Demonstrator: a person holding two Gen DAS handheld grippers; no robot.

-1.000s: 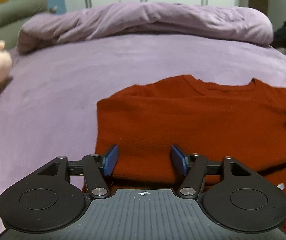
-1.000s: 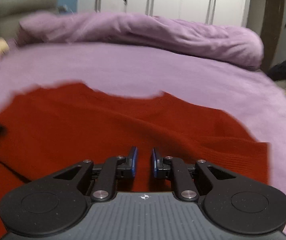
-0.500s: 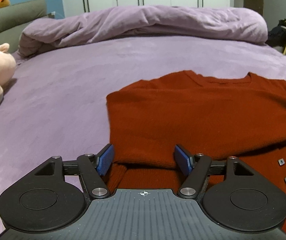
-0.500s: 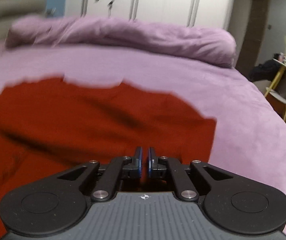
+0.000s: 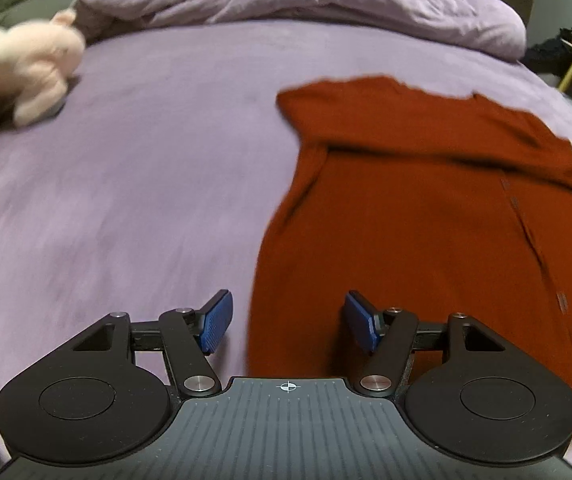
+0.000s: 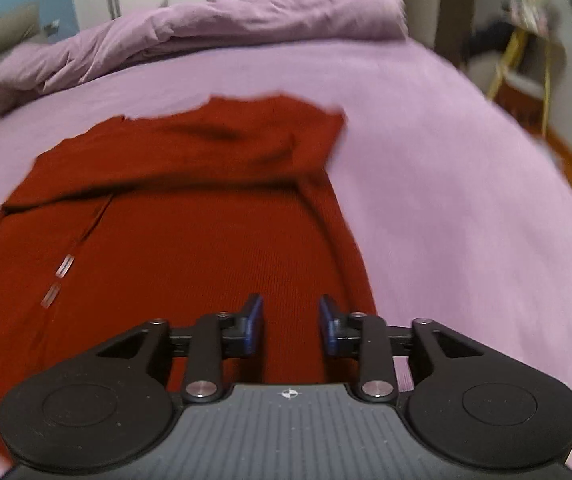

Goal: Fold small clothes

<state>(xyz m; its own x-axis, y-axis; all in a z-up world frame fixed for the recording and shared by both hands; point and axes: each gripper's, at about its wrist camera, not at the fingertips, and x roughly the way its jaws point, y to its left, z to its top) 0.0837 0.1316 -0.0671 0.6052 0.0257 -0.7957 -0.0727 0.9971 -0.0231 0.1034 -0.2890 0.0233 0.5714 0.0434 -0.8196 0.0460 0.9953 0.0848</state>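
Note:
A rust-red knit cardigan (image 5: 426, 216) lies flat on the purple bed, its sleeves folded across the chest and a button placket running down the front. It also shows in the right wrist view (image 6: 190, 232). My left gripper (image 5: 288, 322) is open and empty, above the cardigan's lower left edge. My right gripper (image 6: 291, 330) is open and empty, above the cardigan's lower right edge. Both views are motion-blurred.
A pink plush toy (image 5: 18, 76) lies at the far left of the bed. A rolled purple duvet (image 5: 306, 4) runs along the far side. A yellow-legged side table (image 6: 526, 52) stands off the bed's right side.
The right gripper was shut on the cardigan and has opened. Both grippers have drawn back toward the cardigan's lower hem, the left swinging left. The sleeves now lie folded across the chest.

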